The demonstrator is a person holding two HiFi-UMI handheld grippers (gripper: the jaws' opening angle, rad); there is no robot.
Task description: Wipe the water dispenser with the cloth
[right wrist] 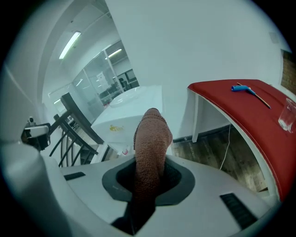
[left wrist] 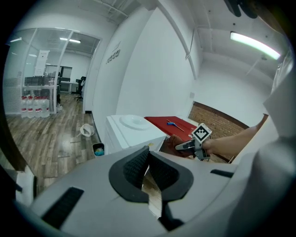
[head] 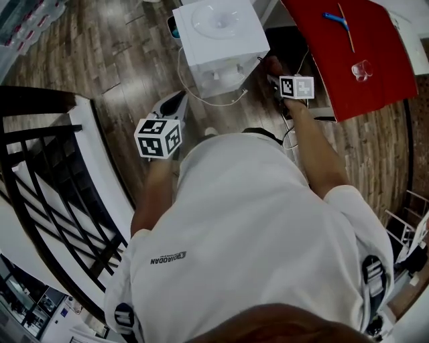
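Observation:
The white water dispenser (head: 218,37) stands on the wood floor ahead of me, its round top recess showing; it also appears in the left gripper view (left wrist: 132,129) and the right gripper view (right wrist: 125,115). My right gripper (head: 273,75) is shut on a brown cloth (right wrist: 150,143), which sticks up from between the jaws and sits at the dispenser's right front corner (left wrist: 172,141). My left gripper (head: 175,102) hovers to the lower left of the dispenser, off its surface. Its pads (left wrist: 138,164) meet at the tips with nothing between them.
A red table (head: 375,74) stands to the right, carrying a clear glass (head: 360,69), a blue tool (head: 335,19) and a thin stick. A black railing (head: 47,174) runs along the left. A white cable (head: 221,100) trails below the dispenser. A small bin (left wrist: 98,149) sits beside it.

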